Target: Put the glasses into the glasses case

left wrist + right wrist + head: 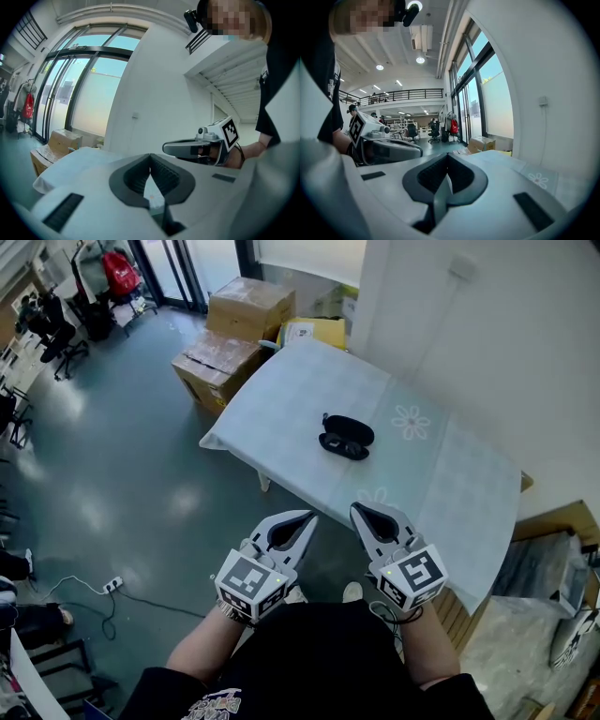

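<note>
Mid-desk (281, 399), black oval glasses case (349, 429), dark glasses (341, 447) just beside it, both parallel to long edges; left hand-held gripper (307, 517) and right hand-held gripper (357, 510) pressed together, empty.

Head view: from above, steeply down; table (309, 399) mid-frame, well off. Left gripper view: low along own jaws, faces white wall (154, 103) and windows (79, 89); right gripper (165, 147) centre right. Right gripper view: faces open hall (408, 126); left gripper (419, 151) centre left. All share table and cardboard boxes (230, 343).

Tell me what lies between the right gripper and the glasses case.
Nothing but bare tablecloth: the head view shows an empty stretch from the right gripper to the glasses case.
</note>
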Demonstrator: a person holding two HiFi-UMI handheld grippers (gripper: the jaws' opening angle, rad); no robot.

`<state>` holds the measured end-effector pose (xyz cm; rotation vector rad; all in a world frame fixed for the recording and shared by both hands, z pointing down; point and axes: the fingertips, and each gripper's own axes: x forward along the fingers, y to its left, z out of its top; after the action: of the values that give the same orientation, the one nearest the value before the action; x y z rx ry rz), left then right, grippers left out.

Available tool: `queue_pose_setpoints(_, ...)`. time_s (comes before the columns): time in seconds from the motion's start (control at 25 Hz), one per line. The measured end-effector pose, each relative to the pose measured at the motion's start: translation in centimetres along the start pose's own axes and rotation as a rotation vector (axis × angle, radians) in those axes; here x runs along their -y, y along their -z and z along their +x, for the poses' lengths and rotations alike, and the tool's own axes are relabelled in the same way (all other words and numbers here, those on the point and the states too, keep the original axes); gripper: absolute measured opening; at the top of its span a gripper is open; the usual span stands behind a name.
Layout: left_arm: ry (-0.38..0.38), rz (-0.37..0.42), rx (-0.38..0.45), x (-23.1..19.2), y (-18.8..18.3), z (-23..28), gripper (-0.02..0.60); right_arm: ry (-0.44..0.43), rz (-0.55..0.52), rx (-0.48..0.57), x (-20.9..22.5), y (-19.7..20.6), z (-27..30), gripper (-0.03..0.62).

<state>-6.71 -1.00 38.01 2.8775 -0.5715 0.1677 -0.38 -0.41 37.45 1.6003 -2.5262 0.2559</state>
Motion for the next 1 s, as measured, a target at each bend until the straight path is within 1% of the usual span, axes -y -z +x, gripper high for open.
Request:
queue_pose_setpoints(0.24,-0.037,0.003,0.002,2.5,0.2,1.3,0.028,-0.04,-0.007,-0.004,1.1,0.5,-2.4,0.023)
queue_pose_setpoints(0.48,-0.086,-0.024,-0.002,4.7,0.4,2.5,0.028,-0.079,-0.015,-0.006,2.5,0.7,-4.6,0.022)
queue_pose_setpoints(0.8,-0.122,-0.016,-0.014,7.8,0.9,4.0,0.028,-0.126,0.001,0.001,3.7,1.5,-7.1,0.023)
queue_pose_setpoints(1.0,-0.141,-0.015,-0.02,8.8,0.9,4.1,0.028,-0.146,0.007,0.008,3.7,1.6,-8.0,0.021)
